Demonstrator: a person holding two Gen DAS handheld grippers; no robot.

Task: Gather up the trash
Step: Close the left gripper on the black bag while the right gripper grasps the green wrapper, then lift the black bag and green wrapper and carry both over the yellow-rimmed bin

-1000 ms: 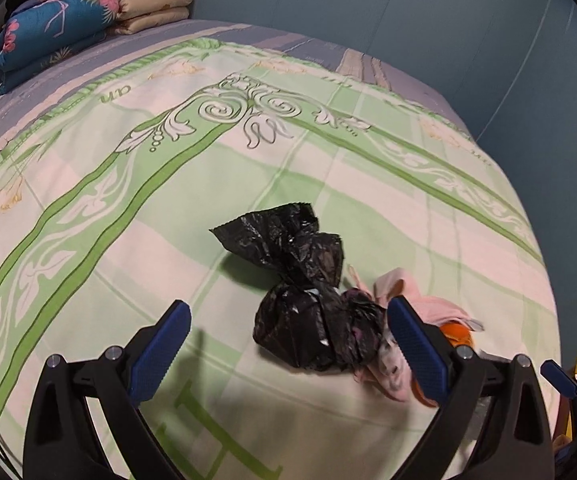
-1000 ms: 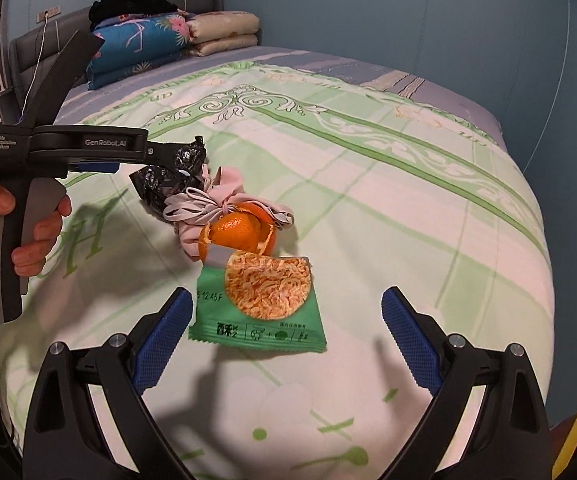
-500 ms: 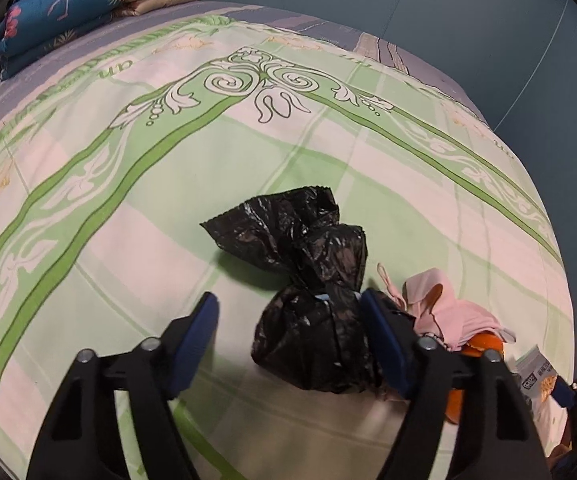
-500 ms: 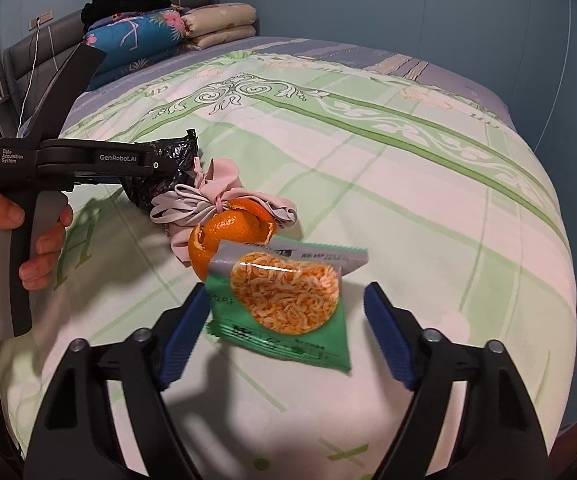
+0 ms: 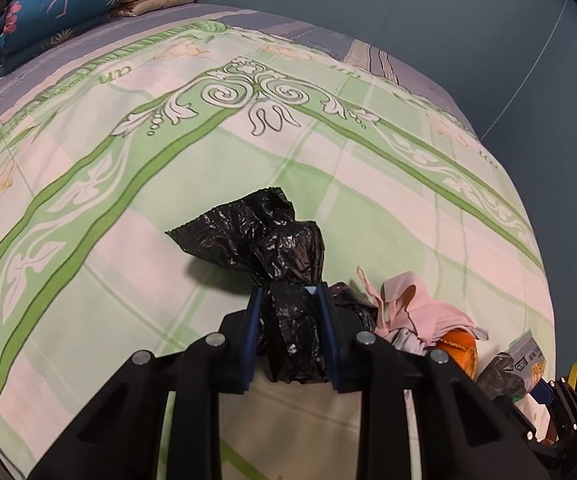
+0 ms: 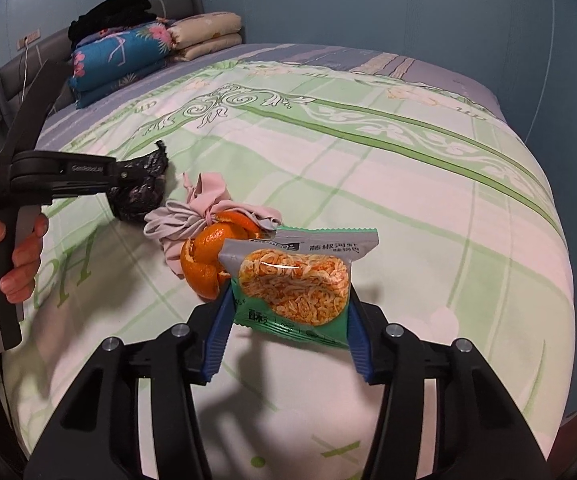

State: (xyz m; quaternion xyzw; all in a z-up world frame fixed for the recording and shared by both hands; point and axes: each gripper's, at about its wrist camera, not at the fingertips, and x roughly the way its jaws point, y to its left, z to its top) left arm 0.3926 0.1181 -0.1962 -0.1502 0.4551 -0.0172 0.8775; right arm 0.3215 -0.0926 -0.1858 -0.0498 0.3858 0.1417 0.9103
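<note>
A crumpled black plastic bag [image 5: 288,332] lies on the green-patterned bed [image 5: 248,184], twisted at its waist, its upper end flaring open away from the camera. Just right of the bag sits a knotted pink cloth bundle [image 6: 208,210], and against the bundle's near side rests an orange peel [image 6: 204,268], curled open and bright. In front of the peel, a green and grey snack packet [image 6: 300,280] with a clear window showing orange shreds stands tilted up off the bed, its top edge leaning toward the peel.
</note>
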